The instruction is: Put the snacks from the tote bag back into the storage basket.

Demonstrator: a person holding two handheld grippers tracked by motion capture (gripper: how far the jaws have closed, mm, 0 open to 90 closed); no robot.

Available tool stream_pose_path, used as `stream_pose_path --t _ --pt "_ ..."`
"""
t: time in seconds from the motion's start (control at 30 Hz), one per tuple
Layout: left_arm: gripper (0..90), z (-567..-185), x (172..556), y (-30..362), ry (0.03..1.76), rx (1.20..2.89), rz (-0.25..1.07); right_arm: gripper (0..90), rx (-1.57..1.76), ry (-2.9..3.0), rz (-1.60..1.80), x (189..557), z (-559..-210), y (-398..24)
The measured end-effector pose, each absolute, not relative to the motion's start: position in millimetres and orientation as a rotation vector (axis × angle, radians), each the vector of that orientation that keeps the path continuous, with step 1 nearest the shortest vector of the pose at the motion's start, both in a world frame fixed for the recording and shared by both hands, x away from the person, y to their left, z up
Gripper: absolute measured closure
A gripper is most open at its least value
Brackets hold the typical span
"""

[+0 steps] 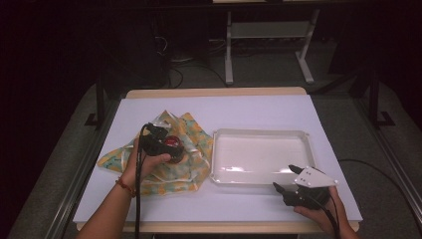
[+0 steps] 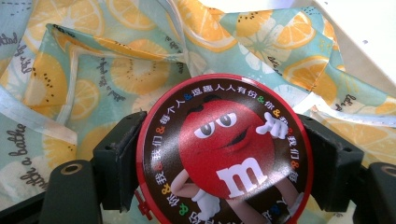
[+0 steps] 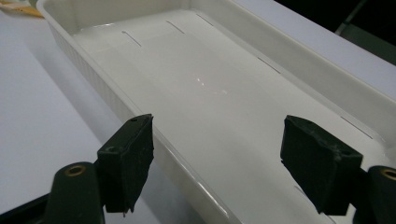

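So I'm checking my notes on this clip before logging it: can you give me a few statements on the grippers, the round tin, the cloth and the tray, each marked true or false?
1. The left gripper is shut on the round red candy tin. True.
2. The tin is above the white plastic tray. False: it is over the crumpled orange-slice patterned cloth, left of the tray.
3. The right gripper holds the tray's rim. False: its jaws stand open and apart at the tray's near corner, gripping nothing.
4. The tray is empty. True.
5. The cloth lies flat and smooth. False: it is bunched and folded.
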State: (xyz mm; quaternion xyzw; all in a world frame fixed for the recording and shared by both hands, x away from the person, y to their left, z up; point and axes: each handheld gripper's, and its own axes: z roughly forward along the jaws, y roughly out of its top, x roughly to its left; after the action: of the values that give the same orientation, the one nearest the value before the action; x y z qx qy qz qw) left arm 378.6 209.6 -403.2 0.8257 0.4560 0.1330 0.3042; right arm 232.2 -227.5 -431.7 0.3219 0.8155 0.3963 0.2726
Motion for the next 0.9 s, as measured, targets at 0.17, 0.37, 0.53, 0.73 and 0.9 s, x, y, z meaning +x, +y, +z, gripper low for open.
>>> stream_pose_path --t 0.17,0.37,0.53,0.73,0.9 --pt "23.8 -404.8 380.1 210.4 1.211 2.18 0.334 24.9 0.869 2.193 1.066 232.1 -431.8 -227.8" --pt "24.0 -405.1 380.1 209.7 1.214 2.177 0.337 24.9 0.866 2.199 1.061 232.7 -432.6 -227.6" --pt "24.6 -404.5 379.7 208.7 1.205 2.188 0.356 24.9 0.865 2.201 1.061 232.8 -432.8 -227.3" --pt "24.8 -404.6 379.7 208.5 1.197 2.192 0.358 24.9 0.864 2.199 1.061 233.0 -432.4 -228.5" --pt "24.9 -405.5 379.5 209.5 1.184 2.19 0.36 24.9 0.862 2.202 1.061 233.3 -432.6 -228.5"
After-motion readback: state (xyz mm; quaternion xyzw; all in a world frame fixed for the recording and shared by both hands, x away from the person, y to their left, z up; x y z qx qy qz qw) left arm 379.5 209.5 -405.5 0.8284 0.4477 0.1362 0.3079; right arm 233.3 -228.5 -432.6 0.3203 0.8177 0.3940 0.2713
